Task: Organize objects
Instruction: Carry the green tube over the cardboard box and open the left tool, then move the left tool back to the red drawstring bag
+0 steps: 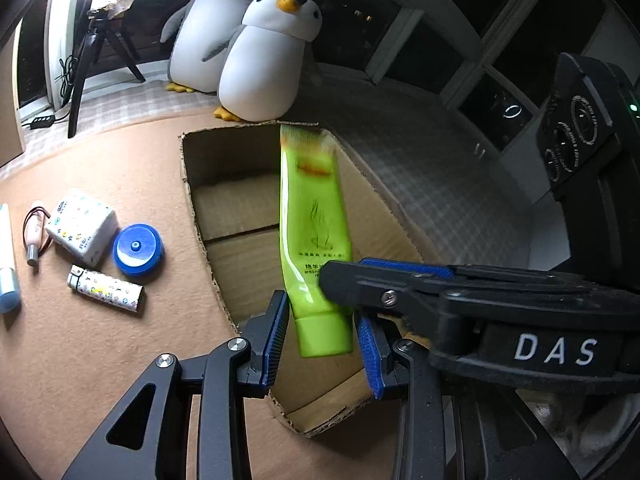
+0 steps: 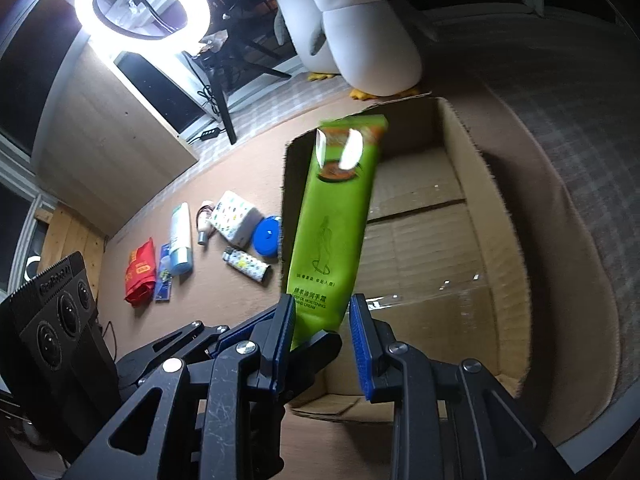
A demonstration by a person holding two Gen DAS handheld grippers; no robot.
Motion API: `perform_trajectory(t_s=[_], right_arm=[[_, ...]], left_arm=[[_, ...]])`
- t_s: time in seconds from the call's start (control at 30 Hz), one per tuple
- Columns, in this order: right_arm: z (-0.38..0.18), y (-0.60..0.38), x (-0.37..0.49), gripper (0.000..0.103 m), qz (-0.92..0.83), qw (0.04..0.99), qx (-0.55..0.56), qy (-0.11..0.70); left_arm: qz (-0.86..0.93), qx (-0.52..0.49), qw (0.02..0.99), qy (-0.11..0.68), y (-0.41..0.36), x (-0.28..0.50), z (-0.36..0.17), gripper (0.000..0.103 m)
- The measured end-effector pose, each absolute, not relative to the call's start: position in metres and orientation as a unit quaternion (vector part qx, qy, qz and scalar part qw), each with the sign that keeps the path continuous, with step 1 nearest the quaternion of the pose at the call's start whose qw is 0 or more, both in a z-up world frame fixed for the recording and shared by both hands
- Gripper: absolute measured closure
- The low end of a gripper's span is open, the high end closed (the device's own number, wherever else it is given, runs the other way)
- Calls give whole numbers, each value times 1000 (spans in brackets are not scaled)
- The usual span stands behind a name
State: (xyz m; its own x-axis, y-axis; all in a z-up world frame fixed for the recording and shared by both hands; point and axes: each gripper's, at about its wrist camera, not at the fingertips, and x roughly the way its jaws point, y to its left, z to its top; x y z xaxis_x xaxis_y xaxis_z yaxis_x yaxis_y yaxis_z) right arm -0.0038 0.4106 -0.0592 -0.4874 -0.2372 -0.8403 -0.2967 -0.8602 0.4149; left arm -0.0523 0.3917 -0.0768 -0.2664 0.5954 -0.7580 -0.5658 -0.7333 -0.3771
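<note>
The green hand-cream tube (image 1: 316,236) is held above the open cardboard box (image 1: 236,208), cap end down, crimped end pointing up and far.

**Risks**
- The right gripper (image 1: 340,280) pinches the tube low, just above the cap, so most of the body stands unsupported. A tilt could make the tube pivot in the pads and drop outside the box.
- Both grippers crowd the same end of the tube. A collision between their fingers during release is possible.
- The glossy tube may slide if the grip loosens before it is over the box floor.

**Gripper state**
- In the right wrist view, the right gripper (image 2: 322,320) is clamped on the tube's lower body.
- The left gripper (image 1: 320,336) brackets the cap; its pads (image 1: 276,332) stand just beside the cap with a visible gap, so it reads as not gripping.

**Pose**
Both grippers point downward toward the near part of the box, with the right crossing in front of the left.

On the surface, left of the box, lie a lighter (image 1: 106,288), a blue cap (image 1: 138,250) and a tissue pack (image 1: 82,226).
</note>
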Motion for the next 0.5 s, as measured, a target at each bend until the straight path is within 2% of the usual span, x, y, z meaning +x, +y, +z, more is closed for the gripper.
perform_trajectory(t_s=[0.03, 0.07, 0.1, 0.17, 0.5], right_arm=[[-59, 412, -3, 77, 823, 24, -505, 261], [-58, 415, -1, 74, 824, 32, -505, 256], [-59, 417, 0, 66, 824, 39, -505, 254], [-59, 423, 3, 56, 825, 47, -501, 256], [-54, 403, 3, 52, 839, 47, -487, 238]], left_arm=[[797, -484, 362, -15, 390, -49, -75, 63], [798, -485, 358, -17, 389, -49, -75, 56], [799, -484, 355, -19, 387, -50, -76, 52], [805, -480, 349, -18, 382, -49, -74, 50], [830, -476, 287, -32, 309, -59, -66, 50]])
